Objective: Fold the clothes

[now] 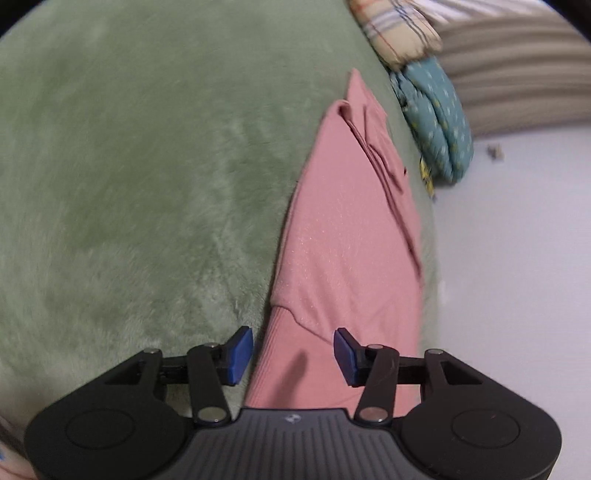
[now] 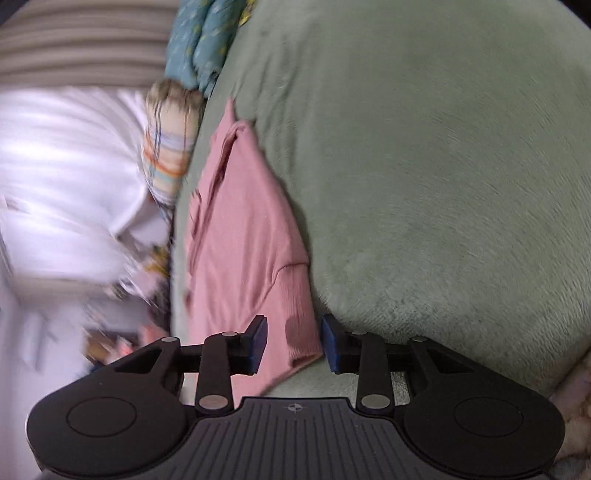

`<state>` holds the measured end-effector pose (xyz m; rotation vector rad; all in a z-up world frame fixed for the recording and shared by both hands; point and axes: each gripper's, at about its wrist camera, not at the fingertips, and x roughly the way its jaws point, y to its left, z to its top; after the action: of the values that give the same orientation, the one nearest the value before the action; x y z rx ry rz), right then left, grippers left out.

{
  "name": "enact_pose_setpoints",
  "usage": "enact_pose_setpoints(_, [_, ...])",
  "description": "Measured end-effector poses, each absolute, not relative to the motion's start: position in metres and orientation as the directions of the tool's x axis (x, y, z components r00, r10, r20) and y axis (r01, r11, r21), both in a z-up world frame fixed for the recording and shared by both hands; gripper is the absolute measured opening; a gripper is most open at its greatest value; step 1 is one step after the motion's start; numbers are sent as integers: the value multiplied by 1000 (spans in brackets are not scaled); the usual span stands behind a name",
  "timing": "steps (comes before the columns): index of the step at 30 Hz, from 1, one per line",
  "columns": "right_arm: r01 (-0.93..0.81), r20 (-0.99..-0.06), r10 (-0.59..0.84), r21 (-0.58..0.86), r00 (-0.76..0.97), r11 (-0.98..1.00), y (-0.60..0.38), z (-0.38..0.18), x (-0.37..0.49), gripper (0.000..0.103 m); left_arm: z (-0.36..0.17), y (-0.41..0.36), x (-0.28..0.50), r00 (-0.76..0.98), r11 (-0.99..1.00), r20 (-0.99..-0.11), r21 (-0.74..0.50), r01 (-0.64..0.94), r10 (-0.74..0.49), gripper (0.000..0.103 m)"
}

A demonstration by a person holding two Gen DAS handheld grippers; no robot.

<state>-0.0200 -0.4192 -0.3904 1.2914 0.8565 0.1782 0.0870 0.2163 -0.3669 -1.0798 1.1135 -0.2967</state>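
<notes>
A pink garment (image 1: 343, 236) lies folded into a long narrow strip on a green fleece blanket (image 1: 140, 177), near the bed's edge. Its ribbed hem is the end nearest me. My left gripper (image 1: 293, 356) is open just above that hem, one blue pad on each side of the ribbed band. In the right wrist view the same pink garment (image 2: 243, 229) runs away from me over the green blanket (image 2: 443, 166). My right gripper (image 2: 293, 341) is open too, straddling the ribbed hem corner. Neither gripper holds any cloth.
A teal patterned bundle (image 1: 436, 122) and a plaid cloth (image 1: 395, 29) lie at the bed's edge beyond the garment. A pale floor (image 1: 517, 258) lies past the edge, with a striped surface (image 1: 509, 85) behind. The right wrist view's left side is motion-blurred white.
</notes>
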Motion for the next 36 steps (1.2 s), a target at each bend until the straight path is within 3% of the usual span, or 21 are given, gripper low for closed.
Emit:
enact_pose_setpoints(8, [284,-390,595,920,702,269,-407,-395,-16,36,-373,199,99,416,519,-574,-818,-248,-706,48])
enact_pose_setpoints(11, [267,-360,599,933,715,243,-406,-397,-15,36,-379,192,107,403,477,-536,-844,-245,-742,52])
enact_pose_setpoints(16, [265,-342,592,940,730,216,-407,-401,-13,36,-384,187,109,424,438,-498,-867,-238,-757,68])
enact_pose_setpoints(22, [280,-381,586,924,715,260,-406,-397,-8,36,-387,184,112,428,415,-481,-877,-243,-765,73])
enact_pose_setpoints(36, [330,-421,609,907,673,262,-409,-393,2,41,-392,171,132,322,413,-464,-885,-216,-825,70])
